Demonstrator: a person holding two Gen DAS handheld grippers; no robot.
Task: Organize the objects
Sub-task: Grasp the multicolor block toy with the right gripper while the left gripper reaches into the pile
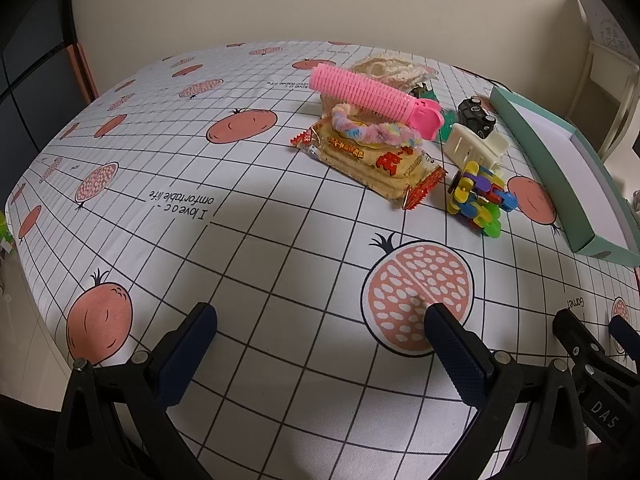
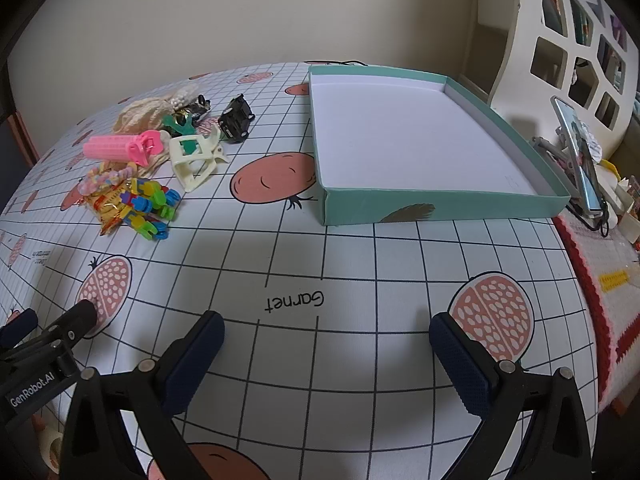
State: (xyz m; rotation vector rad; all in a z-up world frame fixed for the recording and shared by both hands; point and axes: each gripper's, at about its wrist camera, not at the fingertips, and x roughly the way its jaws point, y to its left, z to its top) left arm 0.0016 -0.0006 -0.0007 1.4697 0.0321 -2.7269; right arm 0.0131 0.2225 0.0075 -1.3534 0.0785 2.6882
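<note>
A pile of small objects lies on the far part of the grid-patterned tablecloth [image 1: 256,264]: a pink hair roller [image 1: 372,92], a pastel scrunchie [image 1: 372,130], a cracker packet [image 1: 372,160], a cream claw clip [image 1: 472,142], a black toy car [image 1: 476,116] and a colourful block toy [image 1: 480,196]. To their right sits a shallow teal box [image 2: 400,204] with nothing inside. My left gripper [image 1: 320,320] is open over the cloth, well short of the pile. Beside it, my right gripper [image 2: 326,322] is open too, in front of the box.
A cream knitted item [image 1: 388,66] lies behind the roller. Right of the table, a phone on a stand [image 2: 580,160] and a white shelf unit [image 2: 580,40] stand near a red-edged crochet mat [image 2: 612,280]. A wall runs behind the table.
</note>
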